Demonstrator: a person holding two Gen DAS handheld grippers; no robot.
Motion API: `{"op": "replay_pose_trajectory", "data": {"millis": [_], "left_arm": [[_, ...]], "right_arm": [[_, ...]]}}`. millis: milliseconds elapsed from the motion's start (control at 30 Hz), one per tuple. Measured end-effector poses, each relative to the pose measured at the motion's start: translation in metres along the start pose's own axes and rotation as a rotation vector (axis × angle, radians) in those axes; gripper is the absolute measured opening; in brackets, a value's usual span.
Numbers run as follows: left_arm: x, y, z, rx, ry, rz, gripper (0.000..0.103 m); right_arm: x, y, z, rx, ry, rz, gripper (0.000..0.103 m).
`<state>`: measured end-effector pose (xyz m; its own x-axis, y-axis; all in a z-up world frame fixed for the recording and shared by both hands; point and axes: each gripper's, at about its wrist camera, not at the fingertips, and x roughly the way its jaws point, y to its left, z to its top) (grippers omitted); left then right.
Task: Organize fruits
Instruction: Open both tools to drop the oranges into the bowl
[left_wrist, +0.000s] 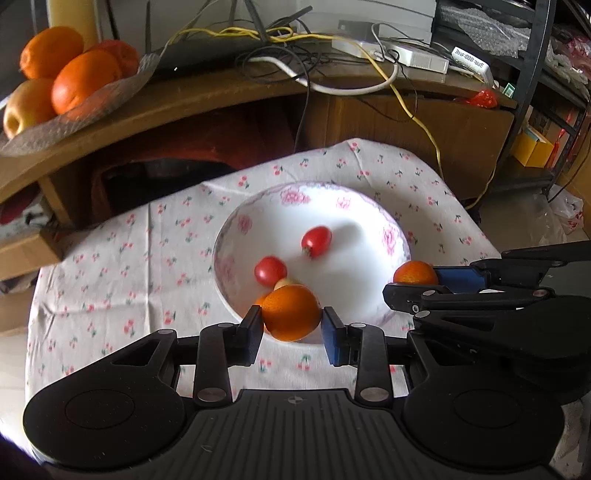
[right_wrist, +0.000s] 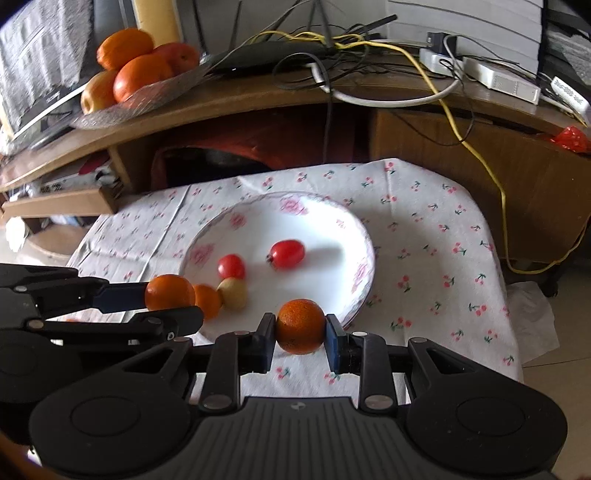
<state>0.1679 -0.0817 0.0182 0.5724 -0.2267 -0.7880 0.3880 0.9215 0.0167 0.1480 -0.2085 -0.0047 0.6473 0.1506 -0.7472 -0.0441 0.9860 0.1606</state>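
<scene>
A white plate with pink flowers (left_wrist: 397, 236) (right_wrist: 364, 258) sits on a cherry-print cloth (left_wrist: 122, 266). On the plate lie two red tomatoes (left_wrist: 270, 271) (left_wrist: 316, 240), a small yellow-green fruit (right_wrist: 233, 293) and a small orange (right_wrist: 209, 300). My left gripper (left_wrist: 292, 316) is shut on an orange (left_wrist: 291, 312) over the plate's near rim. In the right wrist view that gripper (right_wrist: 171, 301) reaches in from the left with its orange (right_wrist: 169, 291). My right gripper (right_wrist: 300, 323) is shut on another orange (right_wrist: 301, 325) above the near right rim, and the left wrist view shows it (left_wrist: 413, 283) at the right.
Behind the table a wooden shelf (right_wrist: 258, 99) carries a mesh tray of large oranges (left_wrist: 85, 79) and an apple (left_wrist: 27, 105), plus a router and tangled cables (left_wrist: 332, 70). A yellow cable (right_wrist: 491, 173) hangs down at the right. The cloth drops off at the table's right edge (right_wrist: 506, 302).
</scene>
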Motion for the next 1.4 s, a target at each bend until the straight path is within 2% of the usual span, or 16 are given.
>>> {"op": "replay_pose_trajectory", "data": {"millis": [467,567,667,900,1400], "left_arm": [[0.039,-0.005,0.024,0.061,0.012,-0.004,0.041],[0.045,-0.002,0.025,0.051,0.016,0.000,0.041],[0.050,0.004,0.026,0.037,0.026,0.015,0.041],[0.052,0.006,0.028,0.027,0.028,0.014,0.041],[0.050,0.011,0.028,0.023,0.031,0.039,0.058]], "right_arm": [[0.032,-0.023,0.015,0.055,0.020,-0.028,0.029],[0.036,-0.023,0.017,0.051,0.020,-0.025,0.029],[0.037,-0.023,0.018,0.064,0.016,0.015,0.029],[0.038,-0.019,0.019,0.054,0.000,0.000,0.030],[0.034,-0.020,0.021,0.063,-0.017,-0.017,0.030]]}}
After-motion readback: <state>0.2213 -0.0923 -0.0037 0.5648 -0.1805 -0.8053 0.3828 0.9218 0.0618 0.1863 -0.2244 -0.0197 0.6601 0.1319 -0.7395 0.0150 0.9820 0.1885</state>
